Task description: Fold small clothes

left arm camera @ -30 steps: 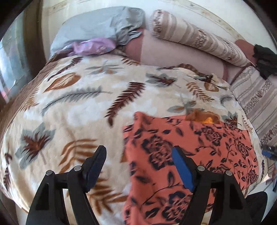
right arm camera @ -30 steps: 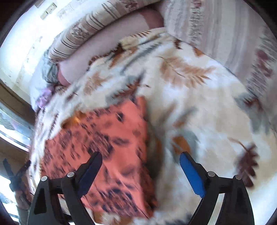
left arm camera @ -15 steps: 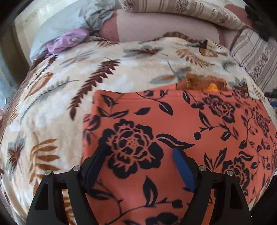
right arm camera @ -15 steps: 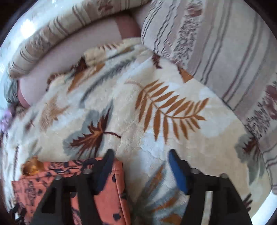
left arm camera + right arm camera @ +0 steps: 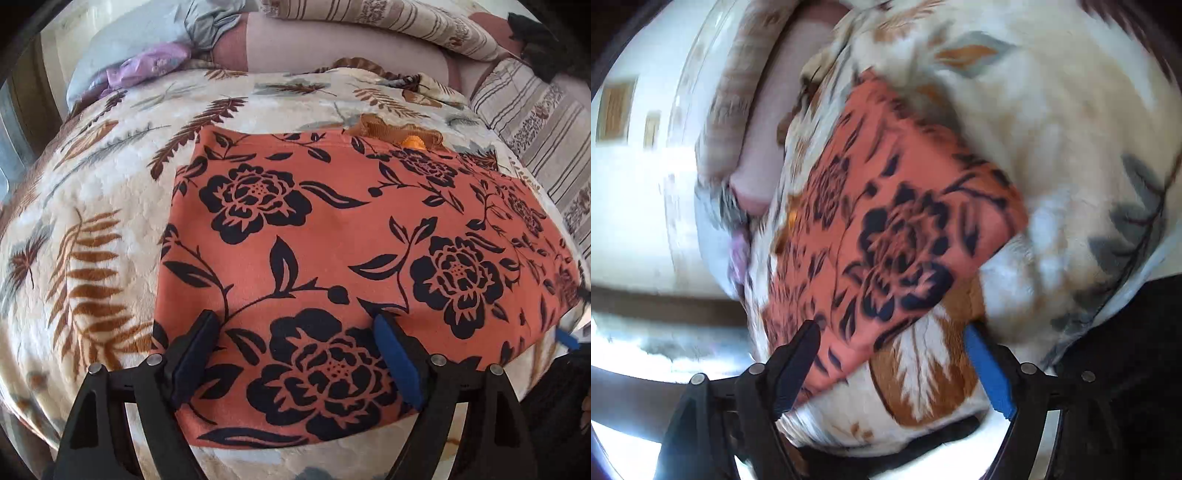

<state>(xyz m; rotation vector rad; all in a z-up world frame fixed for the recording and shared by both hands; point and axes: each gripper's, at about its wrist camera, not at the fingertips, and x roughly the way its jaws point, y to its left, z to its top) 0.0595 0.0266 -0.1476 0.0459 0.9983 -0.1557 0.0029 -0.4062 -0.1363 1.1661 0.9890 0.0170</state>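
An orange cloth with black flowers [image 5: 332, 266] lies flat on the leaf-print blanket [image 5: 92, 229]. My left gripper [image 5: 295, 354] is open, its fingers hovering over the cloth's near left part. In the blurred right wrist view the same cloth [image 5: 886, 229] lies tilted across the blanket. My right gripper [image 5: 892, 358] is open and empty over the cloth's near corner. A blue pad of the right gripper shows at the left wrist view's right edge [image 5: 567, 339].
A brown and orange garment [image 5: 399, 134] peeks from behind the cloth's far edge. Grey and purple clothes [image 5: 155, 66] lie at the back left. Striped cushions [image 5: 535, 118] and a pink bolster [image 5: 332, 48] line the back and right. The bed edge is close below.
My left gripper has moved right and forward over the orange cloth. My right gripper has swung from the blanket's far side back to the cloth's near corner, with the view rotating.
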